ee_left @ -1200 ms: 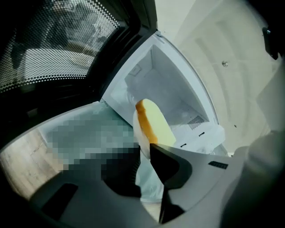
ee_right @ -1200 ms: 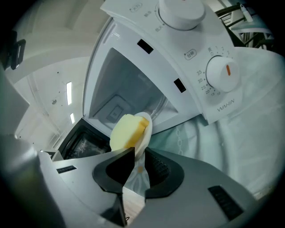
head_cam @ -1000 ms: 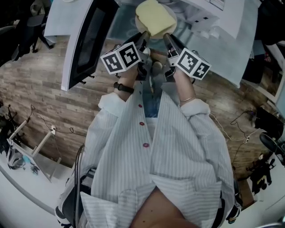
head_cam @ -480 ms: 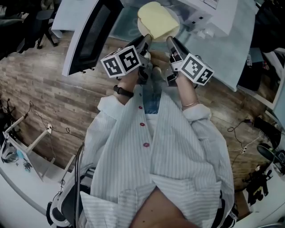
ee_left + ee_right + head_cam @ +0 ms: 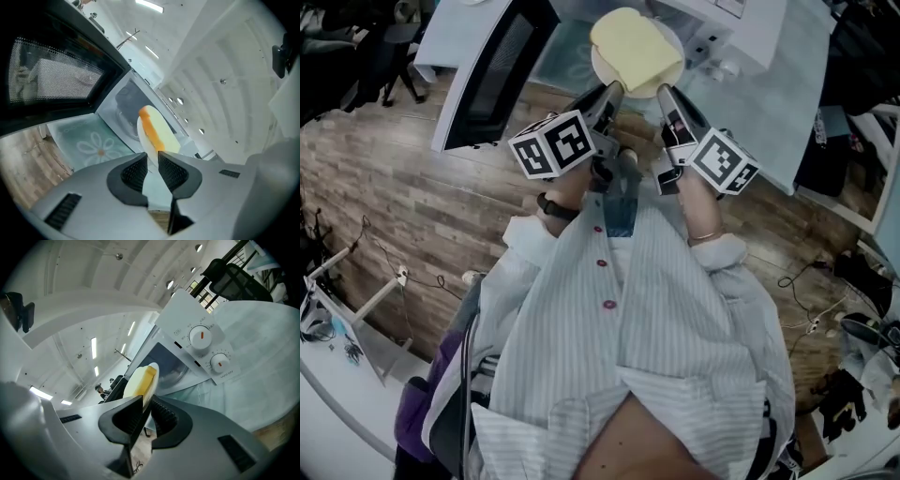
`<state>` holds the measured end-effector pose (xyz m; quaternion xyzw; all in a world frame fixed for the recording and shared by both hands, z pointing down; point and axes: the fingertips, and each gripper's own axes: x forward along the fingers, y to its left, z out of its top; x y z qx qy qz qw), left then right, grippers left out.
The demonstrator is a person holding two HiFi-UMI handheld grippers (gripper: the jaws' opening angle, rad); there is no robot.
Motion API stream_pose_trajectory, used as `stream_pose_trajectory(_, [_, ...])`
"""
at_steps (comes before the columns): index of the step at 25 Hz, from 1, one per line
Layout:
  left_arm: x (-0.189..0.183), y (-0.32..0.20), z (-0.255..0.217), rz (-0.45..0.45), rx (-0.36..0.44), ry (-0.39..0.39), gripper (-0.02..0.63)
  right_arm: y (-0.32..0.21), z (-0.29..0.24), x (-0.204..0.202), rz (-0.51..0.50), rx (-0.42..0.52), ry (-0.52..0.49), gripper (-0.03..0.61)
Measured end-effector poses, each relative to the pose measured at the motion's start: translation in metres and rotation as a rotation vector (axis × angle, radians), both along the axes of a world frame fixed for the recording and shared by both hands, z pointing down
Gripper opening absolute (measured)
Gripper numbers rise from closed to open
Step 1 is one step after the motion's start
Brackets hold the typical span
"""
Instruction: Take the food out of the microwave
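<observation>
A pale yellow slab of food [image 5: 630, 45] lies on a white plate [image 5: 672, 41], held up in front of the open microwave [image 5: 741, 14]. My left gripper [image 5: 614, 89] is shut on the plate's near left rim. The jaws of my right gripper [image 5: 664, 92] are closing, with the near right rim between them and the pads on it. The left gripper view has the plate [image 5: 144, 136] edge-on between the pads of the left gripper [image 5: 151, 166], the food [image 5: 157, 133] beyond. Seen from the right gripper [image 5: 146, 413], the plate [image 5: 153, 376] and food [image 5: 138, 379] stand the same way.
The microwave door [image 5: 492, 70] swings open to the left, dark mesh window [image 5: 51, 84] facing me. Its control panel with two knobs [image 5: 202, 339] is on the right. A light cloth with a flower print [image 5: 91, 146] covers the table [image 5: 769, 108]. Wooden floor [image 5: 403, 206] lies below.
Both grippers have risen with the plate held between them; plate and food sit a little further right in the head view. The grips look unchanged.
</observation>
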<state>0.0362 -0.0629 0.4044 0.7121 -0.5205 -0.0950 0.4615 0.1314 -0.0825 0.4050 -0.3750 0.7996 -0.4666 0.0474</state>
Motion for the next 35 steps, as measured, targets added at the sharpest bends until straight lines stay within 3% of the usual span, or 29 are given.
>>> stream_pose_trajectory(6, [-0.008, 0.002, -0.011, 0.030, 0.002, 0.029, 0.077, 0.005, -0.014, -0.007, 0.016, 0.011, -0.018, 0.075])
stream_pose_trajectory(16, [-0.016, 0.002, -0.026, 0.077, 0.013, 0.015, 0.077, 0.007, -0.029, -0.014, 0.036, 0.016, -0.045, 0.069])
stream_pose_trajectory(35, [-0.015, 0.003, -0.026, 0.094, 0.025, 0.044, 0.078, 0.009, -0.036, -0.014, 0.045, 0.034, -0.053, 0.064])
